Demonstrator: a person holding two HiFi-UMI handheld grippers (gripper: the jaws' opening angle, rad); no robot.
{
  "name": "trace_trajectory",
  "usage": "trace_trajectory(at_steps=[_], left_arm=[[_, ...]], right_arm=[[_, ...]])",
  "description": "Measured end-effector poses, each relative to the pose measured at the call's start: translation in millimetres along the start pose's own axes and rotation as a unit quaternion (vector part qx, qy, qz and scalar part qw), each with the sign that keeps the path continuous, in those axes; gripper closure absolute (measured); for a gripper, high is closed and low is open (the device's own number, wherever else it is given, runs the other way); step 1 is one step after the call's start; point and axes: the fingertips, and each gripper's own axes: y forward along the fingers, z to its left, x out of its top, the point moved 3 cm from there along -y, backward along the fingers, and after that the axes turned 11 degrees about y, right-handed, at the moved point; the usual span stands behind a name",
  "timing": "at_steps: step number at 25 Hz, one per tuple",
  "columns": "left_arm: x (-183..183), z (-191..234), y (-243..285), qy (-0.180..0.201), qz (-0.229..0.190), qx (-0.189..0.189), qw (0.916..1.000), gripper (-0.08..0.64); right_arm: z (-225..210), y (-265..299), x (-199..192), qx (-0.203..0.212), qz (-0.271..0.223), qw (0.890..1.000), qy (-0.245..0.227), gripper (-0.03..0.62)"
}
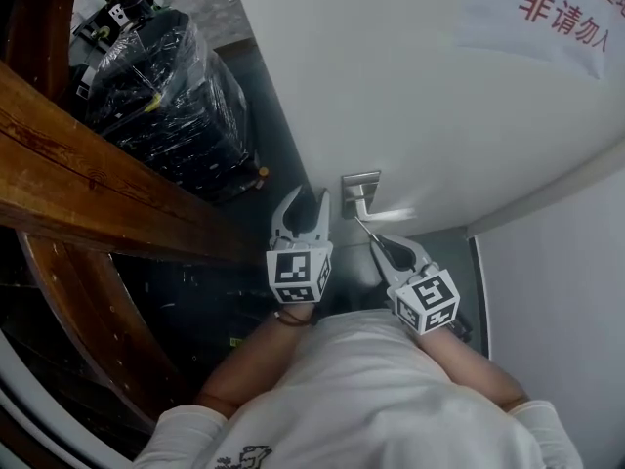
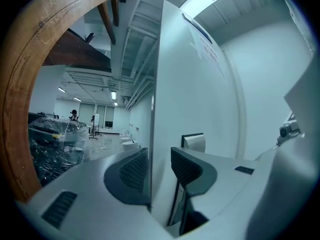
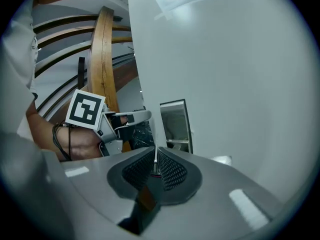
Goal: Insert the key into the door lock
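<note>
A white door (image 1: pixel 391 76) carries a metal lock plate (image 1: pixel 360 186) with a lever handle (image 1: pixel 389 213). My left gripper (image 1: pixel 307 198) is open and straddles the door's free edge (image 2: pixel 152 134), one jaw on each side, left of the plate (image 2: pixel 194 142). My right gripper (image 1: pixel 379 246) is shut on a thin silver key (image 1: pixel 363 229), whose blade (image 3: pixel 156 156) sticks out between the pads and points toward the lock plate (image 3: pixel 175 124), just short of it. The keyhole itself is not visible.
A thick curved wooden beam (image 1: pixel 88 193) runs along the left. Behind it stands a bundle wrapped in black plastic (image 1: pixel 166 96). A paper sign with red print (image 1: pixel 562 8) hangs on the door. A white wall (image 1: pixel 557 301) is at the right.
</note>
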Motion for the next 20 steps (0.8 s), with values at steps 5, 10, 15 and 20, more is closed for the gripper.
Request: trace_trajectory(at_steps=[5,10,15,20], left_arm=[[-1.4,0.1,8.8,0.000,-0.002,-0.004,1.0000,0.430],[-1.8,-0.5,10.7,0.003,-0.002,0.000,1.0000,0.430],[-1.5,-1.0,11.6,0.002,-0.008,0.003,1.0000,0.431],[-1.3,-1.1,11.8,0.002,-0.008,0.004,1.0000,0.431]], right_arm=[[-9.4,15.4,-17.8,0.014,0.021,1.000,0.019,0.566],[-22.0,24.4,-38.5,0.021,0.038,0.997,0.070,0.566],[-47.6,33.9,-66.5,0.017,0.042,0.981,0.190,0.566],[-73.0,47.0,-90.6,0.010,0.031,0.952,0.305,0.566]])
